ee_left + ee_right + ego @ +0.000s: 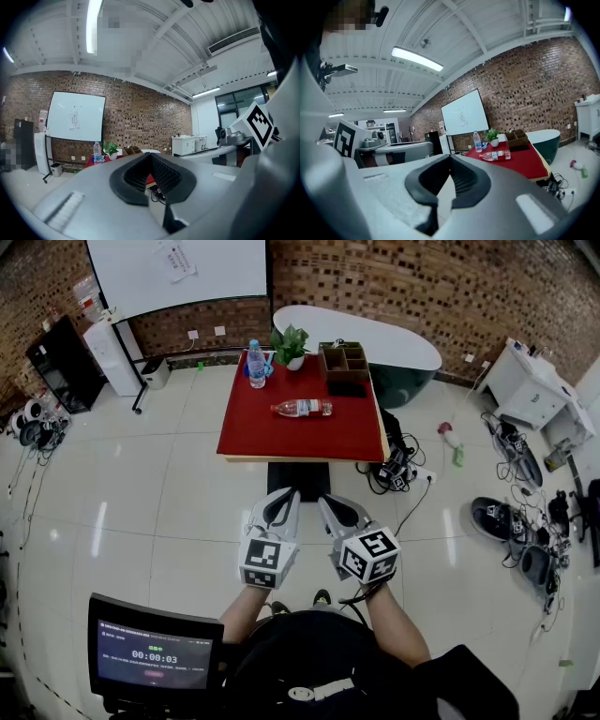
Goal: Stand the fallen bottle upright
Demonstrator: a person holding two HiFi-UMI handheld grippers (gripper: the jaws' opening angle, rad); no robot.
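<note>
A clear plastic bottle (302, 408) with a red label lies on its side in the middle of the red table (262, 432); the right gripper view shows this fallen bottle (496, 155) too. A second bottle (256, 364) stands upright at the table's far left corner, also visible as the upright bottle (97, 153) in the left gripper view. My left gripper (290, 495) and right gripper (327, 502) are held side by side above the floor, well short of the table. Both are shut with nothing between the jaws.
A potted plant (291, 345) and a brown wooden organiser (343, 361) stand at the table's far edge. A whiteboard (178, 273) stands behind. Cables and a power strip (398, 470) lie on the floor right of the table. A screen with a timer (155, 654) is at lower left.
</note>
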